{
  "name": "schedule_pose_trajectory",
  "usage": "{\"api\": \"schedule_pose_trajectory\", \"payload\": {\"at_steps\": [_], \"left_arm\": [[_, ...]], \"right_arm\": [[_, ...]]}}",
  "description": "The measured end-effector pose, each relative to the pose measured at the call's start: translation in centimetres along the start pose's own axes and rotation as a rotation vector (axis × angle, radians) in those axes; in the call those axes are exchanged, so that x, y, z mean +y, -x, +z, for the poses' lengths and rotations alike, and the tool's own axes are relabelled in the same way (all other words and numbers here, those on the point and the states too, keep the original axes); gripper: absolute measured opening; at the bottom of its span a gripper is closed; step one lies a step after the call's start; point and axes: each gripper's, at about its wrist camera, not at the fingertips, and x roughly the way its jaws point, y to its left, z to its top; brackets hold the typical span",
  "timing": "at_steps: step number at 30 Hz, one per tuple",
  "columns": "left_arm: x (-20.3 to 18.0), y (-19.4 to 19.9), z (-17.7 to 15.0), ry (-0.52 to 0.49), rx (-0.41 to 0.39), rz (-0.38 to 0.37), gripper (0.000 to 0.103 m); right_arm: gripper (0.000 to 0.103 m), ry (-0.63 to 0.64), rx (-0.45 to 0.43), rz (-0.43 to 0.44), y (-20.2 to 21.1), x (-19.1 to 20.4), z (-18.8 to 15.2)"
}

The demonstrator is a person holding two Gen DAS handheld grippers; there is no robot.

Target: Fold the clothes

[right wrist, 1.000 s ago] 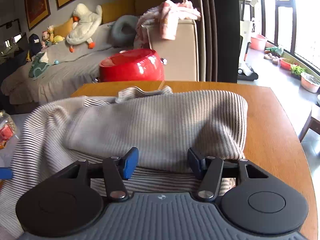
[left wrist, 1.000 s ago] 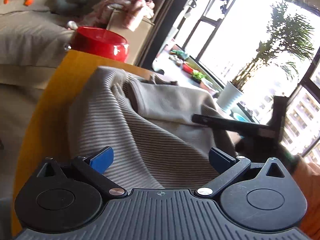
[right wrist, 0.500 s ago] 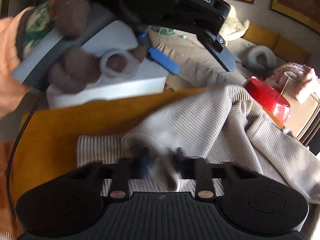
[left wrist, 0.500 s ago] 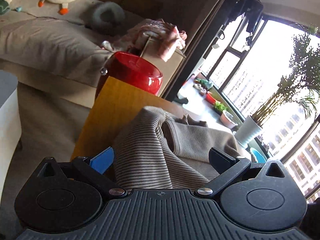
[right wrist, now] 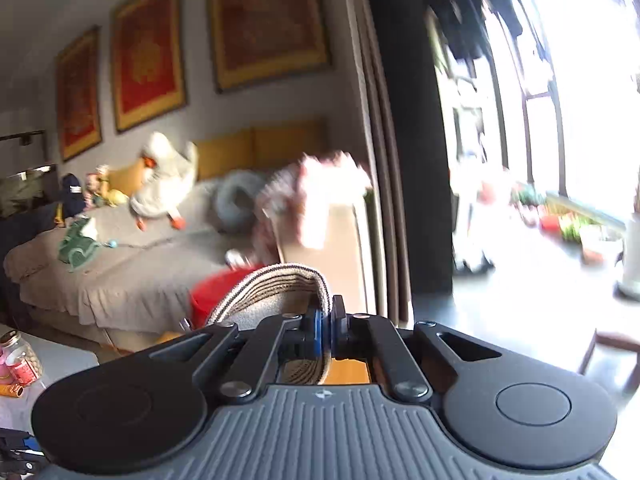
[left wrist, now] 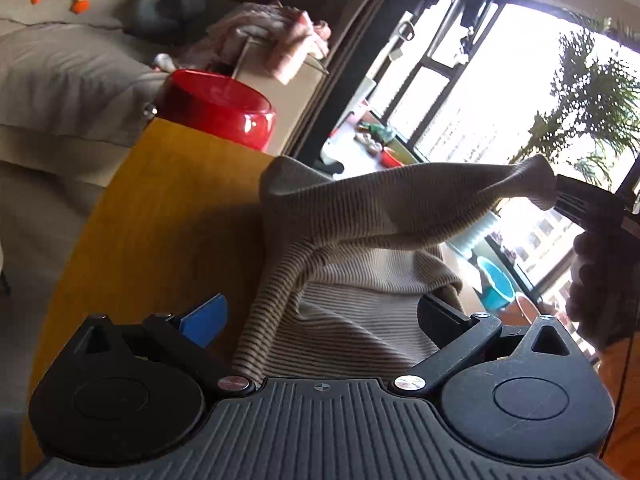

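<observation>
The right gripper [right wrist: 325,322] is clamping a fold of the beige striped knit sweater [left wrist: 360,248], holding that end above the orange wooden table [left wrist: 168,216]. The left gripper [left wrist: 320,316] is hovering wide open over the sweater's heaped remainder.

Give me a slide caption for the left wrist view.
Right hand-held gripper lifts one end of the beige striped knit garment above the orange wooden table.
</observation>
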Motion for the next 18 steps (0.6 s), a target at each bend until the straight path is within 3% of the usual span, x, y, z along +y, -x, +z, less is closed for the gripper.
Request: {"api": "schedule_pose_trajectory", "payload": {"at_steps": [3, 6, 10, 12, 15, 17, 18], "left_arm": [[-1.6, -2.1, -0.3, -0.048, 0.042, 0.001, 0.103], [-3.2, -4.0, -0.3, -0.112, 0.056, 0.018, 0.103], [-4.2, -7.1, 0.3, -0.173, 0.07, 0.095, 0.103], [-3.9, -8.6, 0.7, -0.193, 0.076, 0.157, 0.103], [-2.3, -8.8, 0.4, -0.169, 0.113, 0.189, 0.103], [-1.9, -8.1, 0.1, -0.187, 0.124, 0.175, 0.103], [-1.7, -7.7, -0.1, -0.196, 0.129, 0.168, 0.103]], "right_arm": [[0.004, -0.02, 0.033, 0.021, -1.5, -1.1, -1.5], [0.004, -0.007, 0.01, 0.078, -2.8, -0.4, -1.3], [0.004, 0.02, -0.091, 0.169, -2.7, 1.0, 0.4], [0.004, 0.065, -0.095, 0.162, -3.6, 1.1, 0.9], [0.011, 0.166, 0.067, 0.096, -5.5, -1.0, -1.3], [0.032, 0.267, 0.187, -0.033, -5.9, -2.9, -4.6], [0.036, 0.313, 0.24, -0.098, -6.1, -3.7, -6.1]]}}
